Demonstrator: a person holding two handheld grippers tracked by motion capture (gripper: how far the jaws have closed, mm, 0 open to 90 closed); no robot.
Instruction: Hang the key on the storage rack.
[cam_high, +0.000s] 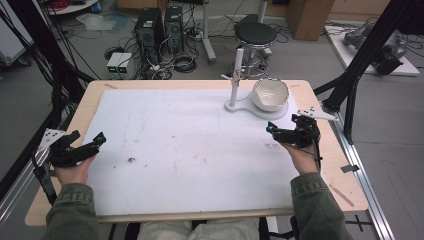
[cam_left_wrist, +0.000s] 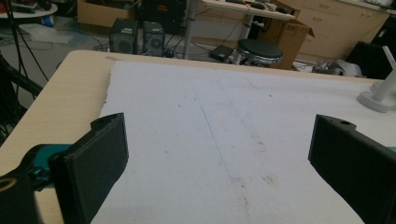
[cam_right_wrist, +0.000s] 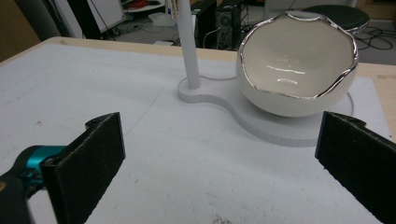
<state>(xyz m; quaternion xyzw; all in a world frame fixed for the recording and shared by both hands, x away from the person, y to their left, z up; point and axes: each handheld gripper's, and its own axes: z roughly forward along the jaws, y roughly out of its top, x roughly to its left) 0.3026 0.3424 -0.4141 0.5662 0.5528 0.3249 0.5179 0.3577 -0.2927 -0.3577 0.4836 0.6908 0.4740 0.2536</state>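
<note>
Bowl (cam_high: 270, 93), white with a jagged silvery rim, seated on the round end of a white stand (cam_high: 239, 106) at the far right of the table (cam_high: 65, 135); post (cam_high: 236, 75) rising just to its left. From the high view: right gripper (cam_high: 270, 127) near it, just short of the stand, pointing across rather than at the bowl; left gripper (cam_high: 101, 137) well apart at the near left edge. Right hand plainly the nearer.

Left gripper view: jaws spread wide, nothing between, bare white mat (cam_left_wrist: 224, 140) ahead, stand's edge (cam_left_wrist: 373, 100) far right.

Right gripper view: jaws wide apart and empty, bowl (cam_right_wrist: 296, 70) ahead and right of centre, mouth tilted toward the camera, glossy inside unseen from above.
</note>
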